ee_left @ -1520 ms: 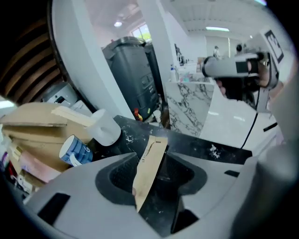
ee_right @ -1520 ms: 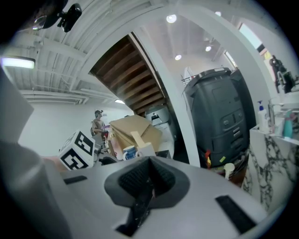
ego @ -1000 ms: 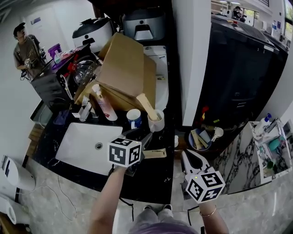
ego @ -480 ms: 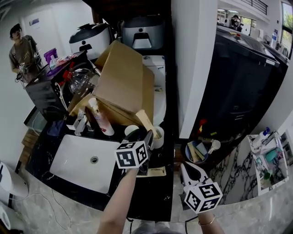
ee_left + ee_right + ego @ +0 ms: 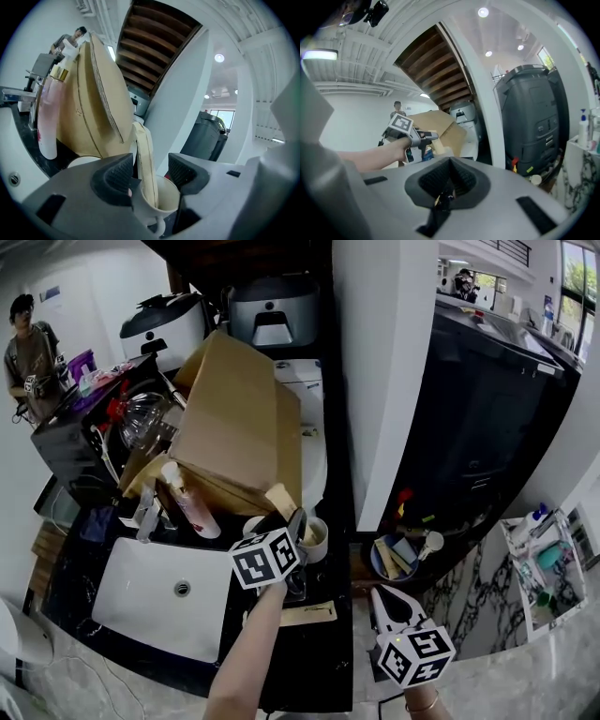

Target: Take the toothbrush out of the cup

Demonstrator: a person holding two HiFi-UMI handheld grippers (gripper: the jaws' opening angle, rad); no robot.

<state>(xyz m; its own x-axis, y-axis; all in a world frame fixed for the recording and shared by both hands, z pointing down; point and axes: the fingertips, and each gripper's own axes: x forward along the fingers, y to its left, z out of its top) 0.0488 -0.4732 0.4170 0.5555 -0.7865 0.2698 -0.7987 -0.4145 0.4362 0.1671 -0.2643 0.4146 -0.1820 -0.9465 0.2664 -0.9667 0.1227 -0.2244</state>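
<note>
Well, the right gripper (image 5: 382, 592) hangs nearest, its fingers pressed together on nothing. Further along the counter (image 5: 323, 652), the left gripper (image 5: 151, 171) has just been opening its fingers. They stand apart on either side of the toothbrush (image 5: 144, 154) (light, stiff and paper-sleeved, I'd guess), which leans in the white cup (image 5: 146, 209). Pinch the upper sleeve, or the cup may tip.

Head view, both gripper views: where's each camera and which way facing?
Head view: on the person's head, facing steeply down at the counter; shows left gripper, right gripper, left forearm.
Left gripper view: rides the left gripper, faces along its jaws, which have just been opening, cup and toothbrush between them.
Right gripper view: rides the right gripper, jaws together, faces the left gripper.
Shared: the cup, in head and left gripper views.
</note>
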